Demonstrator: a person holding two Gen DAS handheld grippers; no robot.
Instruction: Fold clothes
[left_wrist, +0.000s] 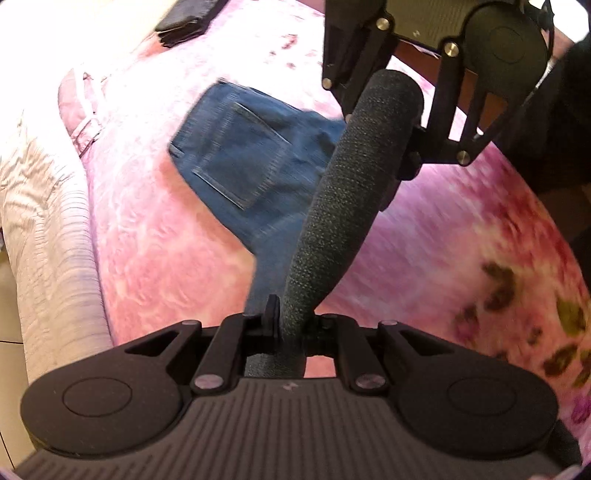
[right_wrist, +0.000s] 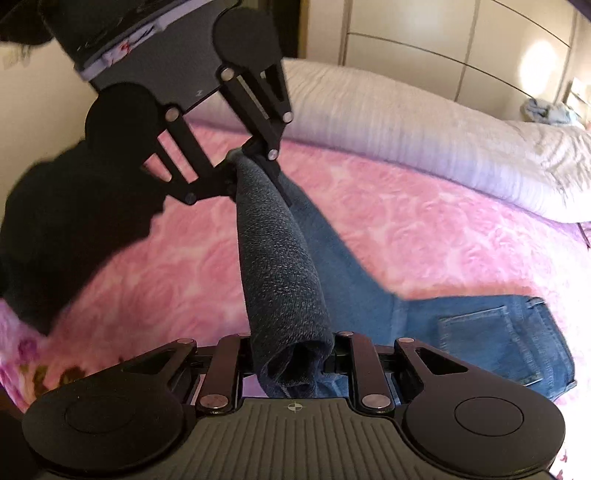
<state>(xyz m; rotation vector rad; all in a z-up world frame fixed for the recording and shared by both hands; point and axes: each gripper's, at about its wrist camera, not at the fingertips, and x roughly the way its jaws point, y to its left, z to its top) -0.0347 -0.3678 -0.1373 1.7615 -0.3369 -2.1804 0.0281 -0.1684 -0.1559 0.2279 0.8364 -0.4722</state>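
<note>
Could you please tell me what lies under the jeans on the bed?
The jeans lie on a pink flowered blanket, pocket side up. One end is lifted, stretched between the left tool and right tool. Anything beneath the flat part is covered.

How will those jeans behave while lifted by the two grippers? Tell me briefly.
The jeans are probably floppy: the stretch between the left gripper and right gripper has rolled into a tube, and the rest trails on the pink bedspread. Likely fairly heavy denim, unlikely to slip.
</note>
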